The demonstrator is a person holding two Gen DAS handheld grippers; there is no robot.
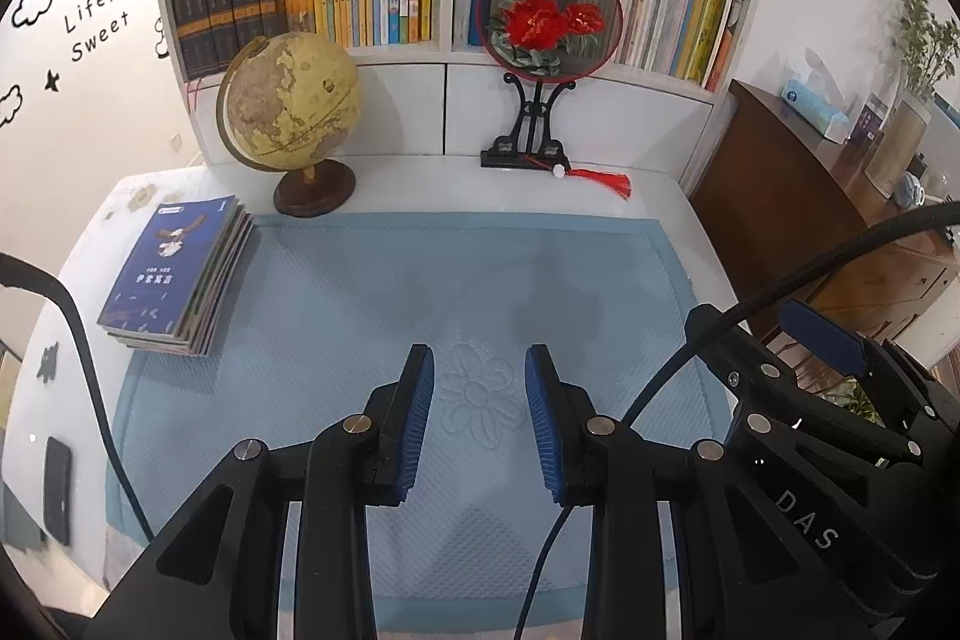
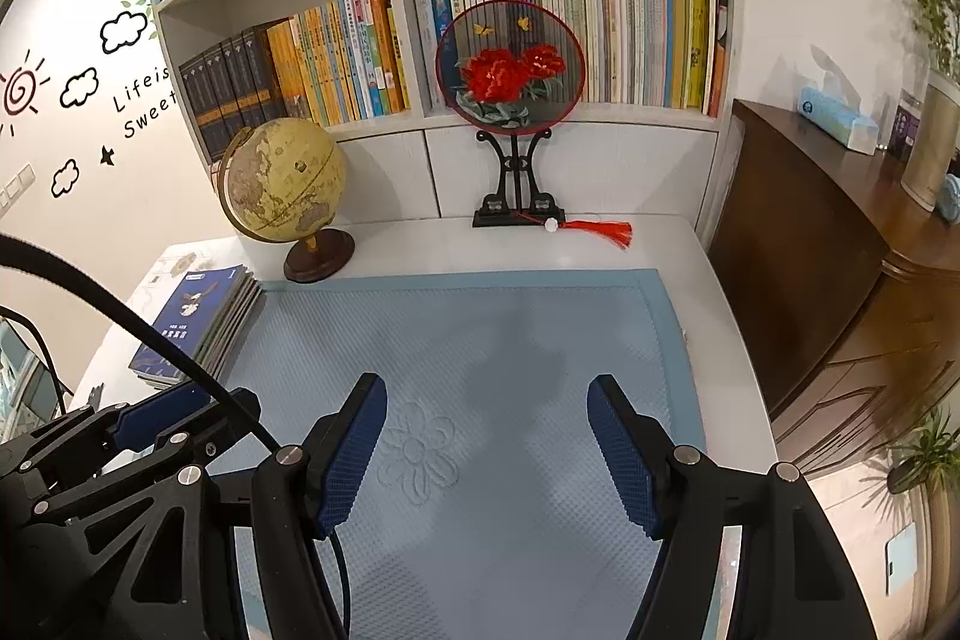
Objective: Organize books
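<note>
**Fingers of both grippers parted and empty; books stacked at the table's left edge**

Fingers first: your left gripper (image 1: 479, 415) hangs over the blue mat (image 1: 372, 280) with a modest gap between its blue pads and nothing held. Your right gripper (image 2: 486, 451) stands wider apart, also empty, over the same mat, just to the right of the left one.

The stack of books (image 1: 180, 274) lies flat on the table (image 1: 420, 187), half on the mat's left border, its near end well apart from your left fingers and forward-left of them. A blue-covered book sits on top; the edges below it are slightly fanned, not flush. The globe (image 1: 291, 100) stands just behind the stack's far corner. From the right wrist view the stack (image 2: 201, 325) lies far to the left, beyond the left gripper's body.

Judgement: the mat is bare and the books sit in one pile, which fits either a pile waiting to be sorted or a pile just gathered. I cannot settle which.

If the stack needs handling, the left gripper is the nearer tool. Approach low from the mat side, take the thin edge squarely, and keep clear of the globe's base and the trailing cable (image 1: 90, 370). Thin glossy covers are likely to slide; support them from beneath.
</note>
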